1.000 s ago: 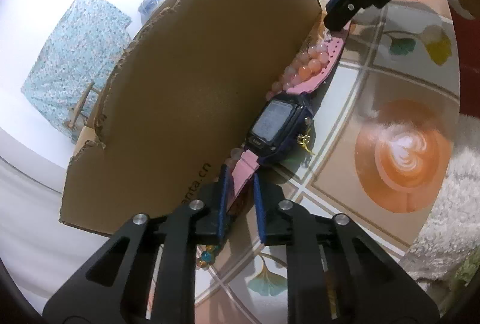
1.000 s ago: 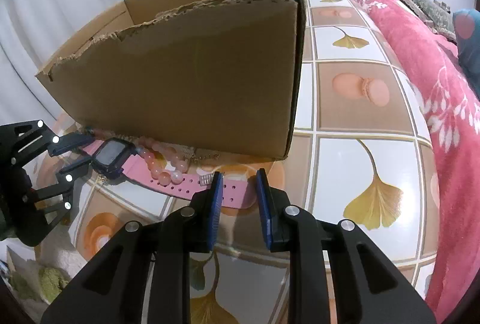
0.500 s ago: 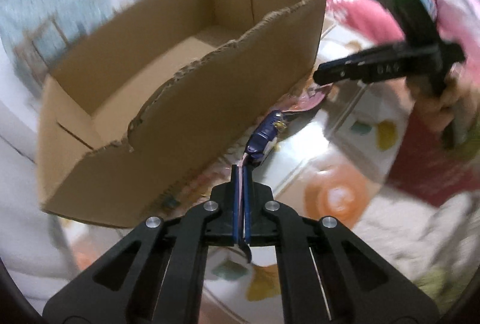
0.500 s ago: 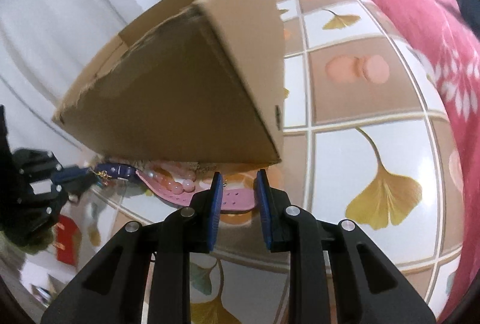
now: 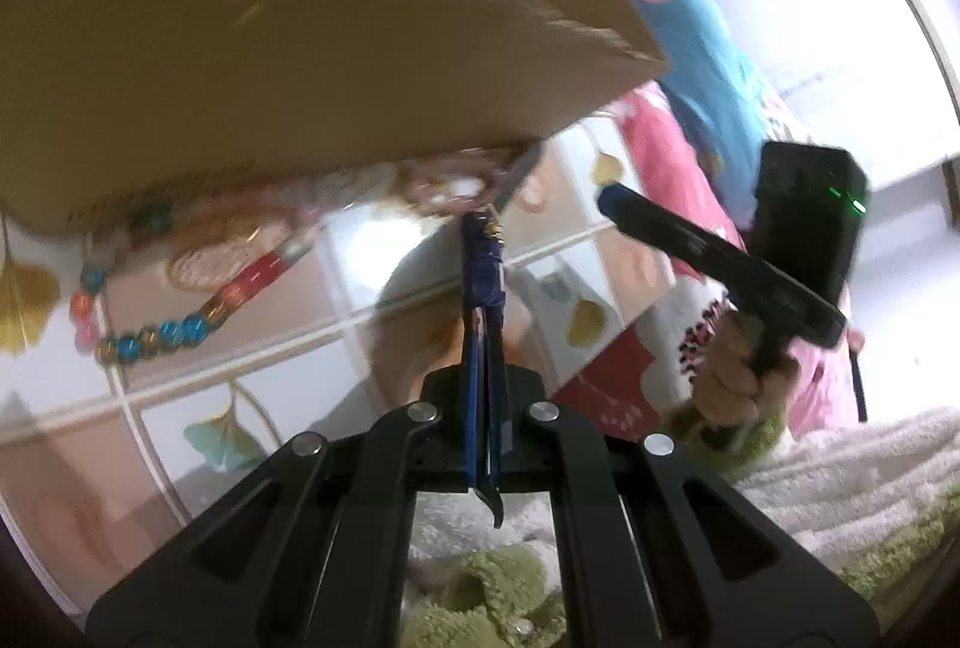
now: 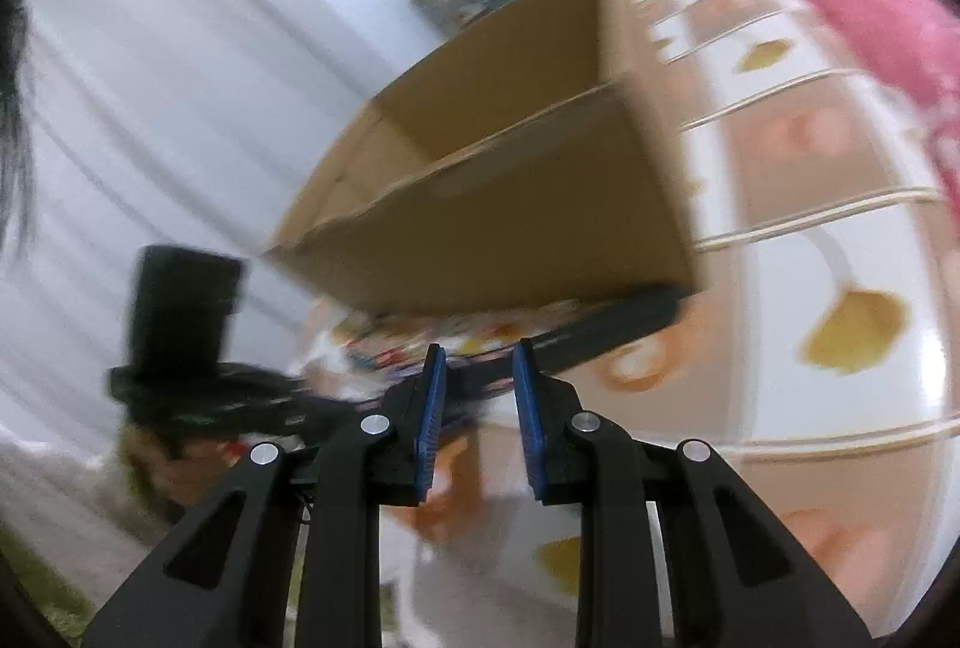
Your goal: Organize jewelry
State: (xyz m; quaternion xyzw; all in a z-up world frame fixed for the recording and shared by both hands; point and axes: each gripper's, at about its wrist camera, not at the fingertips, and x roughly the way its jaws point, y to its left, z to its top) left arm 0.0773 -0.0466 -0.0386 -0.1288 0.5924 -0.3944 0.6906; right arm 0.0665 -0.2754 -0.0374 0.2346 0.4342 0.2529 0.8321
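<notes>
In the left wrist view my left gripper (image 5: 483, 324) is shut on the pink strap of the blue digital watch (image 5: 483, 264). The watch is off the table and edge-on, with its far strap trailing toward the cardboard box (image 5: 300, 48). The right gripper (image 5: 609, 198) sits to the watch's right, apart from it, held by a hand (image 5: 738, 378). In the blurred right wrist view my right gripper (image 6: 477, 408) stands partly open, and I see nothing pressed between its blue pads (image 6: 432, 420). The box (image 6: 510, 228) lies beyond it, and the left gripper (image 6: 180, 348) is at the left.
A string of coloured beads (image 5: 150, 333) lies on the tiled ginkgo-leaf cloth (image 5: 252, 372) left of the watch, with pink beads (image 5: 444, 180) at the box's foot. A pink blanket (image 6: 852, 6) borders the far side. A fluffy white and green rug (image 5: 840, 480) is near me.
My left gripper closed on the watch strap, rolled and lifted the watch off the cloth. The right gripper came away from the strap's far end and tilted up.
</notes>
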